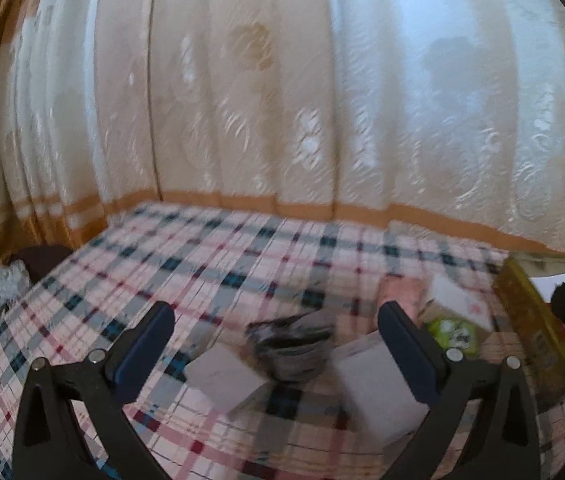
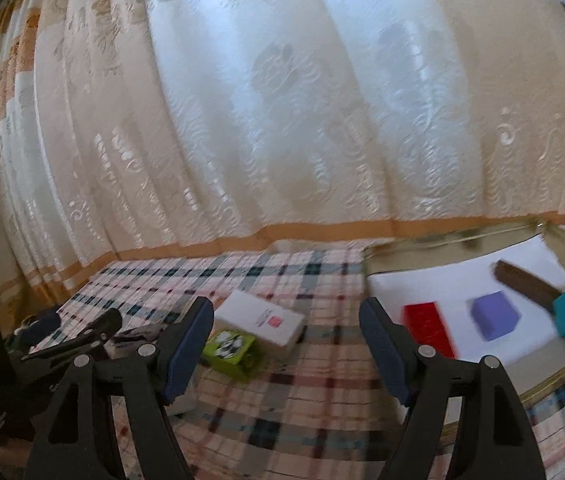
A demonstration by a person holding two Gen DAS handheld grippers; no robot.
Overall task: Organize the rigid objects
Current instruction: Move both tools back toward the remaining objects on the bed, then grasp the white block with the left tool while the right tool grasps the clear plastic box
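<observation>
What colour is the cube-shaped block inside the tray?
Purple block, clearest in the right wrist view.

one tray [image 2: 562,376], four blocks inside, two white boxes, one green box [image 2: 229,349]

Woven plaid tablecloth [image 2: 302,400], glossy brocade curtain [image 2: 302,120], shiny metal-rimmed tray [image 2: 562,376].

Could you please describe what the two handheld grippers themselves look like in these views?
Both look identical. The left gripper and right gripper each have two matte black plastic fingers with triangular cut-outs, round silver bolt heads near the knuckles, and dark navy-blue rectangular pads on the inner faces. No cables, sleeves or markings show.
</observation>
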